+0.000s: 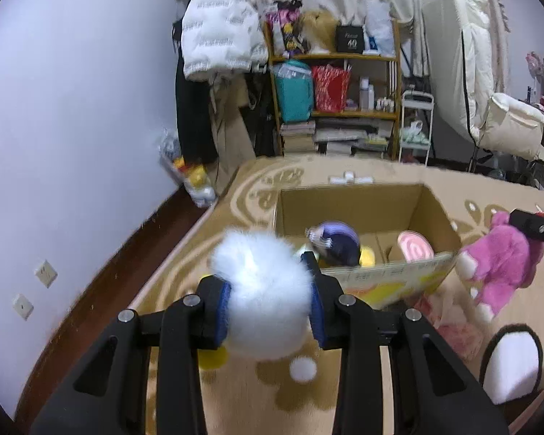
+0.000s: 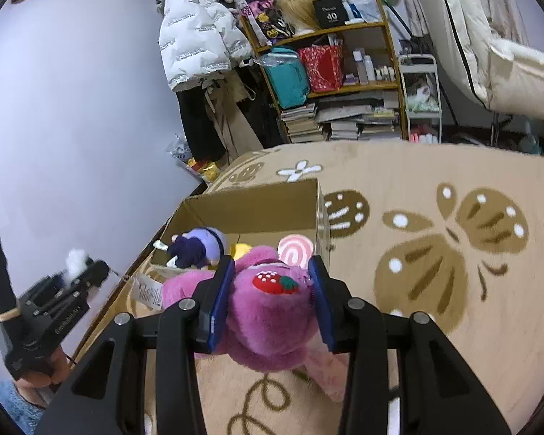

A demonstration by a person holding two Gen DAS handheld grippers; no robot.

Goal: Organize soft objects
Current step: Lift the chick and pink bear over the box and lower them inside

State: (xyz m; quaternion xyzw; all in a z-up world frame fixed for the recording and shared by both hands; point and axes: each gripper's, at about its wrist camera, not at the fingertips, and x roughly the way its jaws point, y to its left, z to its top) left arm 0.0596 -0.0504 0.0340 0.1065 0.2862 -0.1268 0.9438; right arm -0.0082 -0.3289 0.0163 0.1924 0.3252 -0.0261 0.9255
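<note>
The left hand-held gripper (image 1: 272,304) clamps a fluffy white plush toy (image 1: 261,290) between its blue pads, the toy bulging out above and below them. It hangs just in front of the near left corner of an open cardboard box (image 1: 351,210) that stands on a beige patterned carpet (image 1: 254,398).

The right hand-held gripper (image 2: 272,297) is closed on a pink plush toy (image 2: 268,311) with a red strawberry patch, held just in front of the box's near wall, with the toy's limbs dangling below.

Inside the box lie a purple plush doll (image 1: 335,241), a pink-and-white swirl cushion (image 1: 415,246) to its right, and something yellow (image 1: 367,256) between them.

On the carpet to the right of the box rest a pale pink soft item (image 1: 453,330) and a black-edged white piece (image 1: 513,360).

Behind the box, a wooden shelf (image 1: 344,58) stands against the curtain.
</note>
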